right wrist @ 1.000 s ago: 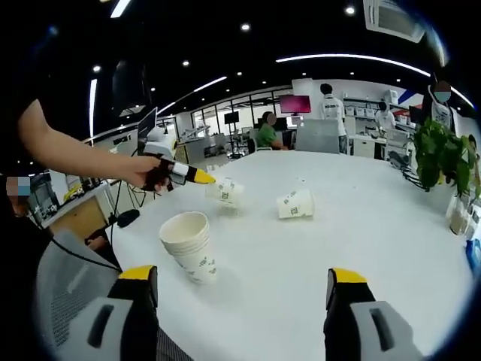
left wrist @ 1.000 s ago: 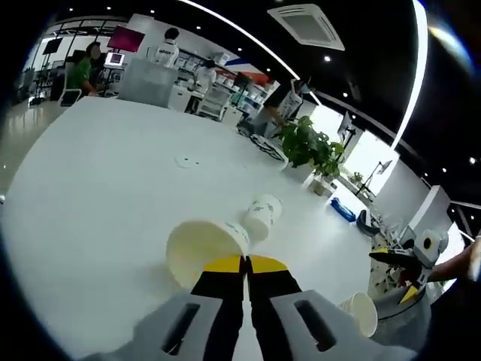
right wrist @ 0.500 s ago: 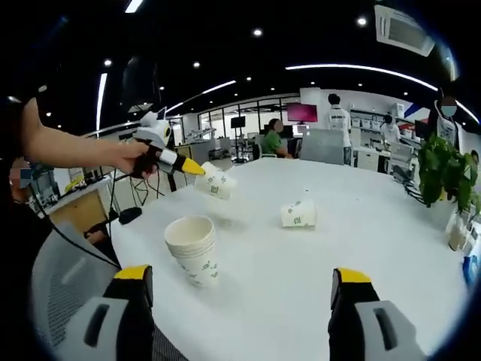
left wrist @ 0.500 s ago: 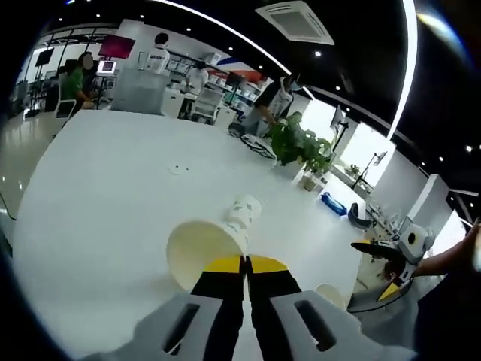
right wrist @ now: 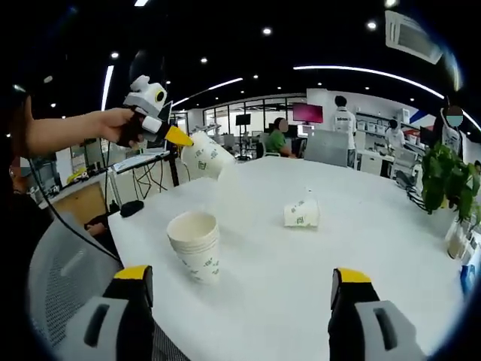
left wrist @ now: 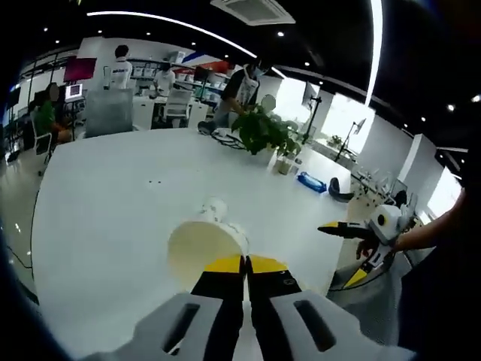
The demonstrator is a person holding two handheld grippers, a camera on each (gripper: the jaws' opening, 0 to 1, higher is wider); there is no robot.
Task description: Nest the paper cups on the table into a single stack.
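Observation:
My left gripper [left wrist: 245, 262] is shut on the rim of a white paper cup [left wrist: 201, 244], whose mouth faces the camera. In the right gripper view the left gripper [right wrist: 177, 137] holds that cup [right wrist: 204, 158] tilted in the air, above and behind a stack of nested cups [right wrist: 194, 244] standing upright on the white table [right wrist: 361, 226]. One more cup [right wrist: 302, 213] lies on its side farther back, and the same lying cup [left wrist: 213, 209] shows beyond the held one. My right gripper [right wrist: 240, 274] stands open and holds nothing; the right gripper [left wrist: 344, 252] enters the left gripper view from the right.
A potted plant [left wrist: 263, 131] and a blue object [left wrist: 310, 181] sit at the table's far edge. A grey chair [right wrist: 52, 286] stands by the near edge beside the stack. People and desks are in the background.
The left gripper has raised the held cup from just above the table to well above the stack. The right gripper has stayed open.

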